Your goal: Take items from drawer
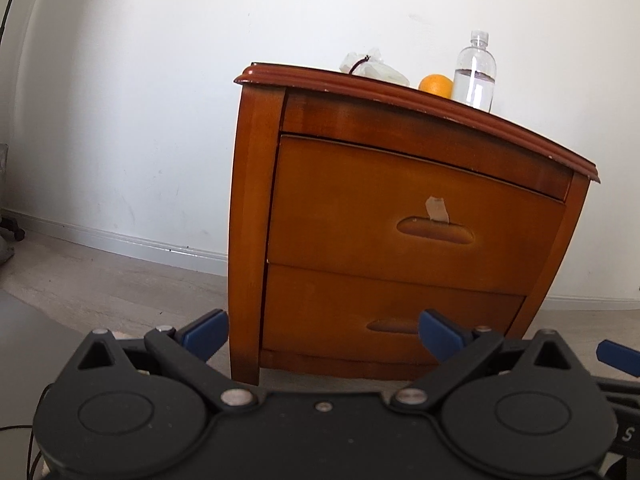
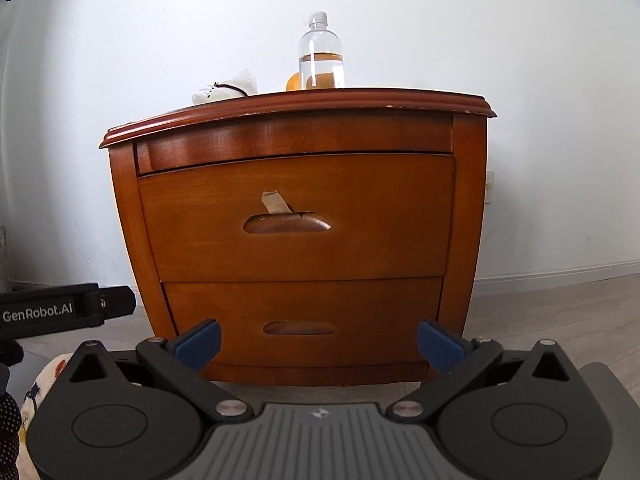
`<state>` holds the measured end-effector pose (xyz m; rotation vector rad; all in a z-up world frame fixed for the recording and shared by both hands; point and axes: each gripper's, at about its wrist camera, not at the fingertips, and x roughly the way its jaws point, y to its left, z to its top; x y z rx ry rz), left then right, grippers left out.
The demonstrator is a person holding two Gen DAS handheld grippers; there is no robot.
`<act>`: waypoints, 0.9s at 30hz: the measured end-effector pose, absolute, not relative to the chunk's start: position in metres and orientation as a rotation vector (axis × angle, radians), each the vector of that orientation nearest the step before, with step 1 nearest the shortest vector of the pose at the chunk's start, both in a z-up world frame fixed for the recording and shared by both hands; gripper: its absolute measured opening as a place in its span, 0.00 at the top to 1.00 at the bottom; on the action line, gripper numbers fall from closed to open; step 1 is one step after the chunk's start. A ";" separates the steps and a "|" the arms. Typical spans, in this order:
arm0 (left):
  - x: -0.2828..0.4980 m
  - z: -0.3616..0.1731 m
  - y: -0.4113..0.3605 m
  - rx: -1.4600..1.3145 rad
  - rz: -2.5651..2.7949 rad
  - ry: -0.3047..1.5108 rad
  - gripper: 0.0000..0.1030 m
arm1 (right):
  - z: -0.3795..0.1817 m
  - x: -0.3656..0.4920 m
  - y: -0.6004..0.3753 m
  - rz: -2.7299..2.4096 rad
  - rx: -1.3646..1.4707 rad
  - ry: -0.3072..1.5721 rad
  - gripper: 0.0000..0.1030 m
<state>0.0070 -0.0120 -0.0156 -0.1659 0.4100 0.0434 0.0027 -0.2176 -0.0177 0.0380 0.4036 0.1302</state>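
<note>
White wall and pale floor frame a glossy reddish-brown wooden two-drawer nightstand [image 2: 298,216]; both drawers look shut, so whatever is inside is hidden from me. On top sit a clear plastic water bottle [image 2: 321,56], an orange [image 1: 436,85] and a crumpled clear plastic bag [image 1: 374,66]. My left gripper [image 1: 322,334] and right gripper [image 2: 318,344] hang well apart from the cabinet, jaws spread wide, holding nothing. I judge the upper drawer [image 2: 296,216] stiff, fairly heavy and slick-varnished; its recessed oval pull [image 2: 288,224], with a scrap of tan tape [image 2: 275,202] above it, is the only grip.
</note>
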 end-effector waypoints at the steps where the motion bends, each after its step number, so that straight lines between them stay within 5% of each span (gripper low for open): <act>1: 0.007 -0.016 -0.011 -0.164 0.044 0.415 0.00 | -0.018 0.003 -0.217 0.124 0.037 0.402 0.00; 27: 0.001 -0.005 -0.017 -0.127 -0.014 0.374 0.01 | -0.012 0.000 -0.213 0.124 0.039 0.390 0.00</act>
